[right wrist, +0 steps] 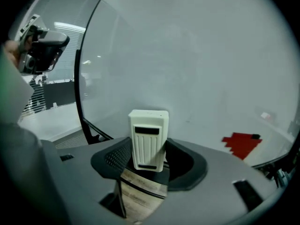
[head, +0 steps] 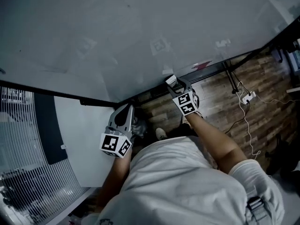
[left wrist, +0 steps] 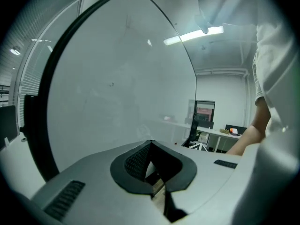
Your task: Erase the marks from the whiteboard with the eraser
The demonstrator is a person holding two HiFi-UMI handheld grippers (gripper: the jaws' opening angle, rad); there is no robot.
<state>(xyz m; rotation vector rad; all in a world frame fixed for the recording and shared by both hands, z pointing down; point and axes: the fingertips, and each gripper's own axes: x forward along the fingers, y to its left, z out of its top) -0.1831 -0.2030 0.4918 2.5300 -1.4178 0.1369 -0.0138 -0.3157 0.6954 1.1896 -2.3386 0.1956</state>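
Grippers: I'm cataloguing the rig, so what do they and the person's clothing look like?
The left gripper and right gripper are pale grey with black textured pads; each carries a white cube printed with black square markers. The person wears a white short-sleeved shirt.

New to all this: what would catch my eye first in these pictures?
A big whiteboard fills the view, with a red mark low on it. The right hand-held gripper is shut on a white eraser held up before the board; the left hand-held gripper is shut on nothing.
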